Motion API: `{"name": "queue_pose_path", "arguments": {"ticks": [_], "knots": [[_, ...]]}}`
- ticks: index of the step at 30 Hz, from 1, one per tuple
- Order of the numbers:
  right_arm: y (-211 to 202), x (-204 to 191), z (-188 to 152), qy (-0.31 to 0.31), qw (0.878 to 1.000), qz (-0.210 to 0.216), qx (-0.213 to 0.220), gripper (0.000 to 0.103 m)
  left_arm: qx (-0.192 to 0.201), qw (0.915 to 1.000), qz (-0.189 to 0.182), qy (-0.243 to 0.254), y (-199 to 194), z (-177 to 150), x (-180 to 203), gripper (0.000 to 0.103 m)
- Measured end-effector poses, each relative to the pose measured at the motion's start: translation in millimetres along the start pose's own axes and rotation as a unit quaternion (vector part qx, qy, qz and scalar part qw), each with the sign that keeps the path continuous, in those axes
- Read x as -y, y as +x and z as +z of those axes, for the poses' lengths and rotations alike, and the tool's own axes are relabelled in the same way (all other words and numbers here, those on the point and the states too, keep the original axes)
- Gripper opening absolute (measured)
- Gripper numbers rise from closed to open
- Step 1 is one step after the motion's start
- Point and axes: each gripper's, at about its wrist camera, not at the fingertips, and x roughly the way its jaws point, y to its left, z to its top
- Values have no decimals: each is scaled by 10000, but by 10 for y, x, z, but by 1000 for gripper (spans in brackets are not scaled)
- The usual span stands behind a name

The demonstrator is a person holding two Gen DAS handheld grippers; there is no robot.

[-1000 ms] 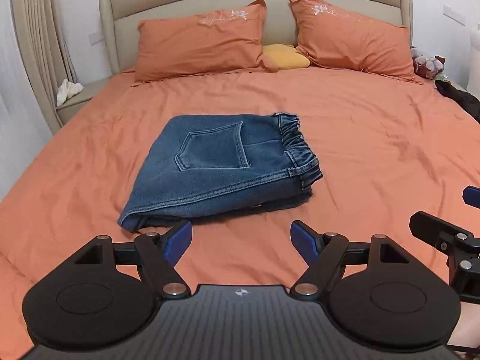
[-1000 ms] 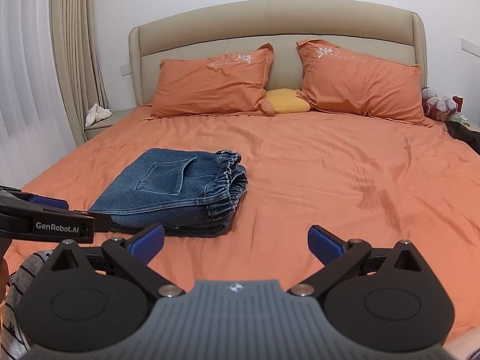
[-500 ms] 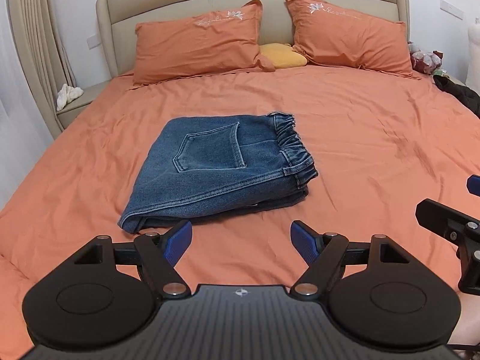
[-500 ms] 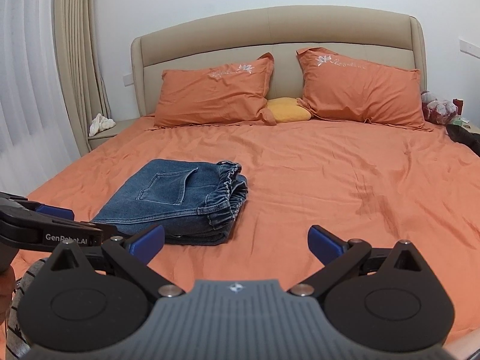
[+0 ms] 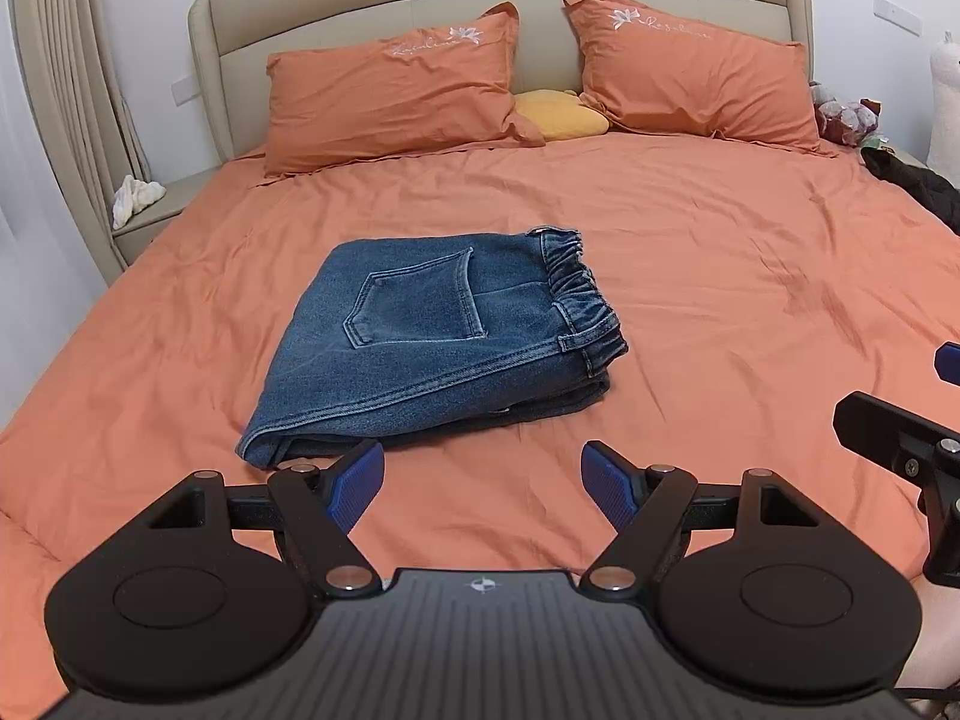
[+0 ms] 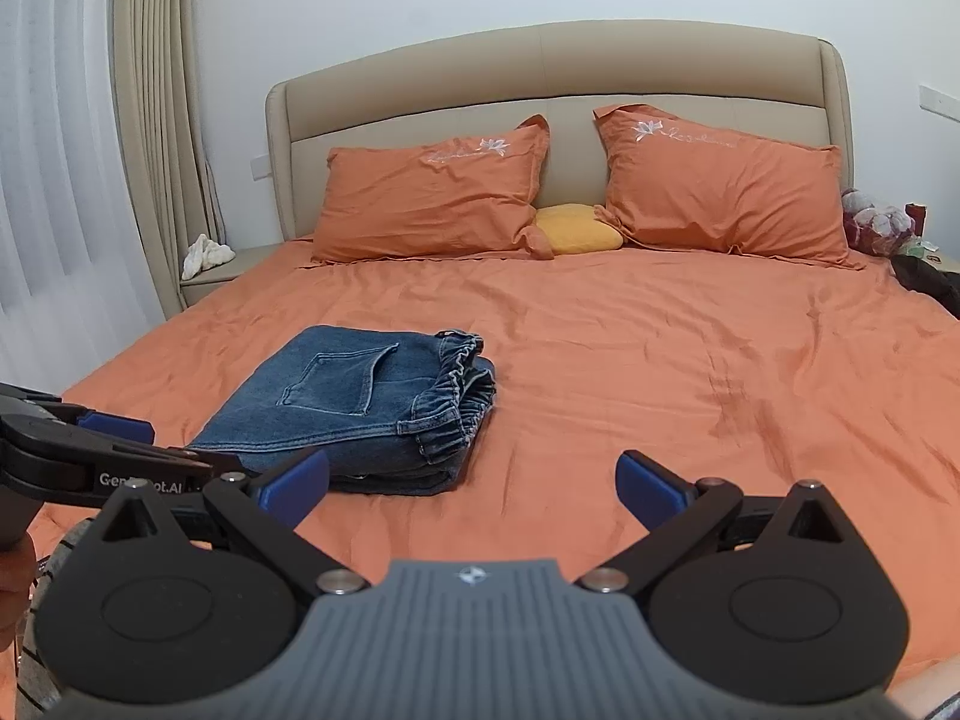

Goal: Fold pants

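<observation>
A pair of blue denim pants point(image 5: 438, 342) lies folded into a compact stack on the orange bed point(image 5: 750, 276), back pocket up, elastic waistband to the right. It also shows in the right wrist view point(image 6: 360, 405). My left gripper point(image 5: 483, 483) is open and empty, held just short of the stack's near edge. My right gripper point(image 6: 474, 489) is open and empty, to the right of the pants and apart from them. The right gripper's arm shows at the left view's right edge point(image 5: 900, 444).
Two orange pillows point(image 5: 396, 81) point(image 5: 696, 72) and a yellow cushion point(image 5: 561, 114) lean on the beige headboard point(image 6: 558, 72). A bedside shelf with a white cloth point(image 5: 135, 195) is at the left, dark clothing point(image 5: 912, 186) at the right edge.
Both grippers have drawn back and risen a little from the folded pants. The pants have not moved and both grippers stay open.
</observation>
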Motion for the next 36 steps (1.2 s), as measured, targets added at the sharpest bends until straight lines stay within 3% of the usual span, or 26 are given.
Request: {"name": "queue_pose_path", "arguments": {"ticks": [36], "knots": [[-48,-17,-5,-34,10000,21,63,98,99,9998,37,139,-55,-3,-54,88]]}}
